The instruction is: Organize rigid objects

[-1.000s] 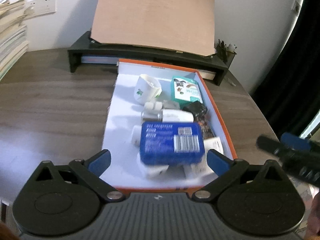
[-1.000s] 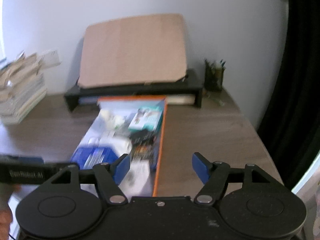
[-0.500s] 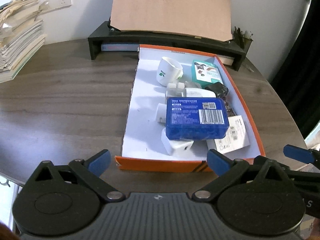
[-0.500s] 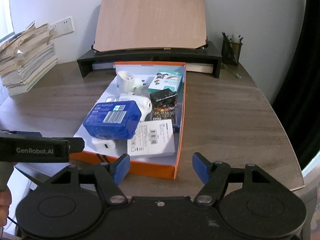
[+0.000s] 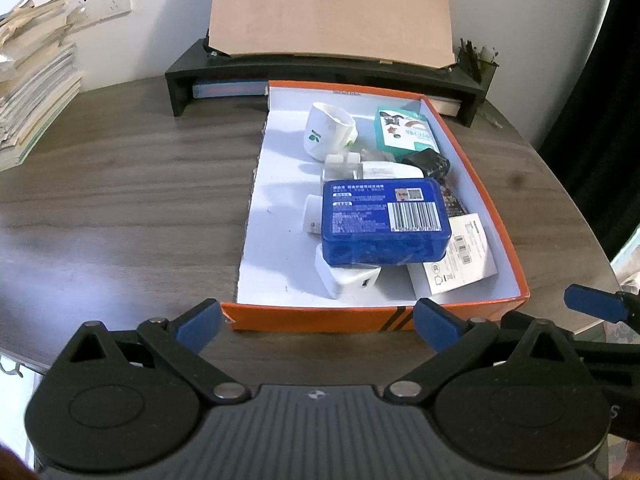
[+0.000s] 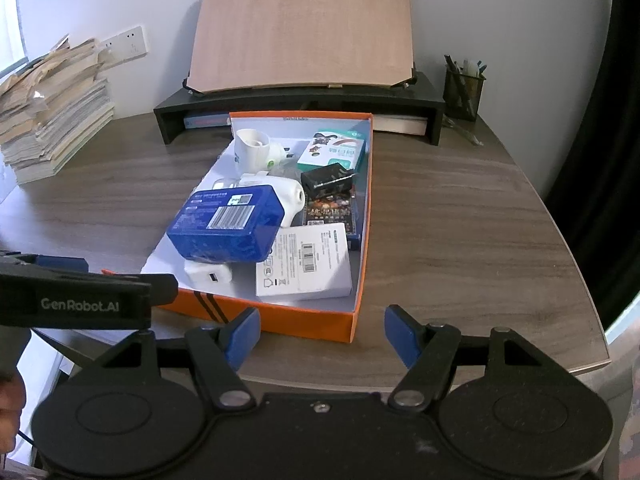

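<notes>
Orange cardboard box (image 6: pixel 312 322) w/ white inside sits on the dark wood-grain counter (image 6: pixel 460 220), lid off, just in front of a black desk riser (image 6: pixel 296 100) that carries a tilted light-wood board (image 6: pixel 300 28). Inside the box, all crowded toward its right wall: blue plastic rectangular case w/ barcode (image 5: pixel 384 220) lying on top of the pile near the box's front; white USB charger cube (image 5: pixel 348 278) under its front edge; flat white labelled carton (image 6: pixel 306 260) at the front-right corner; white cup-shaped plug-in w/ green logo (image 5: pixel 328 132) and teal-and-white small carton (image 5: pixel 404 132) toward the box's back; small black adapter block (image 6: pixel 328 178) just in front of the teal carton. Left gripper (image 5: pixel 316 324) hovers just short of the box's front wall, jaws apart, nothing btwn them. Right gripper (image 6: pixel 322 336) hovers by the box's front-right corner, jaws apart, empty. Stack of papers (image 6: pixel 52 120) well left of the box; mesh pen cup (image 6: pixel 464 88) at the riser's right end.
</notes>
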The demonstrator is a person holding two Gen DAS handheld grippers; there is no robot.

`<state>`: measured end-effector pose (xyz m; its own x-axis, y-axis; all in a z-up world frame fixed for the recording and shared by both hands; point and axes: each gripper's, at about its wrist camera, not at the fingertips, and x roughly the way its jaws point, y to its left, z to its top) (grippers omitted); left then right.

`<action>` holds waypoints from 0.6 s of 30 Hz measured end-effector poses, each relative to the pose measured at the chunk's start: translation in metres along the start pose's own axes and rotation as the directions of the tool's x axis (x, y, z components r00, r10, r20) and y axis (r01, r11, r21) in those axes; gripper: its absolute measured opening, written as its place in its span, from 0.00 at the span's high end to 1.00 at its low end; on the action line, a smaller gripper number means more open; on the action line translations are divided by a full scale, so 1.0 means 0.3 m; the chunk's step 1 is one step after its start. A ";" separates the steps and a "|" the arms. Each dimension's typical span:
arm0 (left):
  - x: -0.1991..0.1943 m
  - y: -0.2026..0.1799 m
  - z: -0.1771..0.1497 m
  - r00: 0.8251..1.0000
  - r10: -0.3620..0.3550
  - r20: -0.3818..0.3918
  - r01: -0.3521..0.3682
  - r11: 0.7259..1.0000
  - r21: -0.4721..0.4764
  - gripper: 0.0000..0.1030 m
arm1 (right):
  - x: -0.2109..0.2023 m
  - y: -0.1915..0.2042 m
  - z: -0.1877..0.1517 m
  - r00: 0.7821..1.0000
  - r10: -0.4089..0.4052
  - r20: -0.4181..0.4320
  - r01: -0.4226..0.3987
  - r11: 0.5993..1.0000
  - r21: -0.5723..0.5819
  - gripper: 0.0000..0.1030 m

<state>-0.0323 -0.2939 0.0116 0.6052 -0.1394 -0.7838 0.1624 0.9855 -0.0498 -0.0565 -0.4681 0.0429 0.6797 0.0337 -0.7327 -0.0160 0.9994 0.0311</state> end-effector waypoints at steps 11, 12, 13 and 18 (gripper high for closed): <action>0.016 -0.025 0.008 1.000 -0.007 -0.008 0.007 1.000 0.015 0.00 | 0.003 -0.024 -0.004 1.000 -0.012 -0.007 0.012 1.000 0.016 0.20; 0.017 -0.028 0.008 1.000 -0.010 -0.007 0.010 1.000 0.015 0.00 | 0.004 -0.025 -0.004 1.000 -0.013 -0.007 0.014 1.000 0.017 0.20; 0.018 -0.030 0.009 1.000 -0.014 -0.006 0.014 1.000 0.017 0.00 | 0.004 -0.027 -0.004 1.000 -0.014 -0.007 0.014 1.000 0.017 0.20; 0.022 -0.034 0.010 1.000 -0.026 -0.006 0.026 1.000 0.016 0.00 | 0.010 -0.030 -0.004 1.000 -0.017 -0.012 0.017 1.000 0.021 0.20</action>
